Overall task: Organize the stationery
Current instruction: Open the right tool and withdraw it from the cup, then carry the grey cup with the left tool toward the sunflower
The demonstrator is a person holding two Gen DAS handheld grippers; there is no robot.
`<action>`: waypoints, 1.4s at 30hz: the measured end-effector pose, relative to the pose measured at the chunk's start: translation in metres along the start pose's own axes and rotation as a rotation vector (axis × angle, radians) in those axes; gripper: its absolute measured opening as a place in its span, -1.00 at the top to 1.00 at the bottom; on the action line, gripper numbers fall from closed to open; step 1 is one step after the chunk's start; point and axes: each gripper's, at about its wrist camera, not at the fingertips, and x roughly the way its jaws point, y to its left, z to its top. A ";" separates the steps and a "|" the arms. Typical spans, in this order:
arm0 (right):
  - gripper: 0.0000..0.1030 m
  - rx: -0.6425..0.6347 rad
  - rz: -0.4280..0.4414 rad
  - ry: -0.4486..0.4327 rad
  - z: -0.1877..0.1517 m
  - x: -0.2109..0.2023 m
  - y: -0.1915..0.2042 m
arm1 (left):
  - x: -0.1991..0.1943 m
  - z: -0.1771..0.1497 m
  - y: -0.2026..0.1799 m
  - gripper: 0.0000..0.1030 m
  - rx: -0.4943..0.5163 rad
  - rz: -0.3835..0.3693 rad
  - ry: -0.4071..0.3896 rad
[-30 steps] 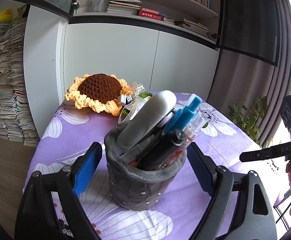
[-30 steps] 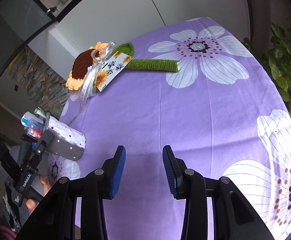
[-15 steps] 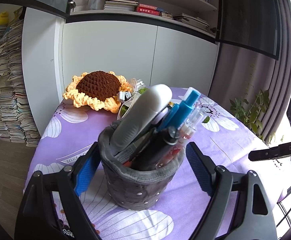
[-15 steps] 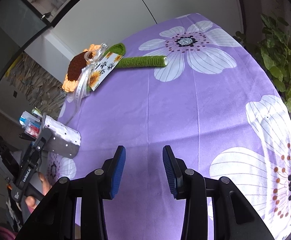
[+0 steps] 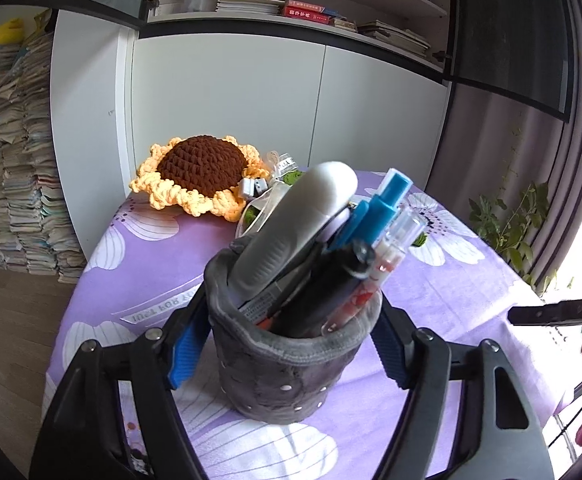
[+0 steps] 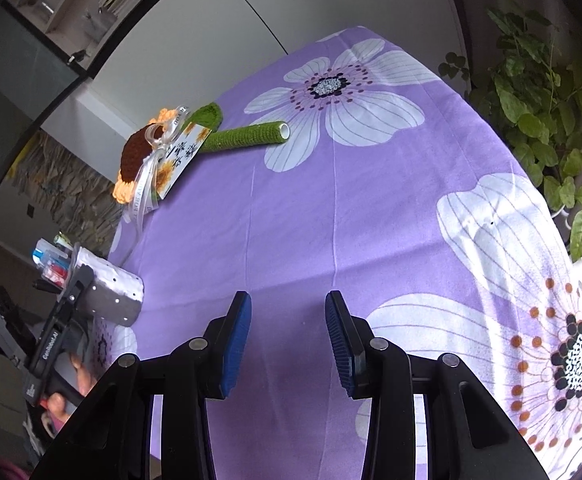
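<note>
A grey felt pen holder [image 5: 291, 364] stands on the purple flowered tablecloth [image 5: 147, 264], packed with a grey-white marker [image 5: 299, 224], blue pens [image 5: 383, 204] and a clear red pen [image 5: 375, 276]. My left gripper [image 5: 291, 340] is shut on the holder, a blue pad on each side of it. In the right wrist view the holder [image 6: 109, 290] sits at the table's left edge with the left gripper on it. My right gripper [image 6: 289, 334] is open and empty above the cloth [image 6: 371, 208], far from the holder.
A crocheted sunflower [image 5: 201, 178] with a green stem [image 6: 247, 136] and a paper tag lies at the far side of the table. White cupboards, shelves with books and paper stacks stand behind. A leafy plant [image 6: 551, 112] stands off the table's right edge.
My left gripper has closed in on the pen holder, its pads now against the sides. My right gripper has drifted slightly over the cloth, still open.
</note>
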 end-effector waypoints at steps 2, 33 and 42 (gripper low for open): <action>0.24 -0.050 -0.057 -0.025 0.001 0.000 0.004 | 0.000 0.004 -0.006 -0.38 0.002 0.004 -0.004; 0.24 -0.407 0.020 -0.004 0.036 0.033 0.094 | -0.004 0.003 -0.051 -0.35 0.083 -0.120 -0.057; 0.24 -0.508 0.083 0.067 0.051 0.042 0.121 | -0.003 0.002 -0.063 -0.35 0.134 -0.153 -0.028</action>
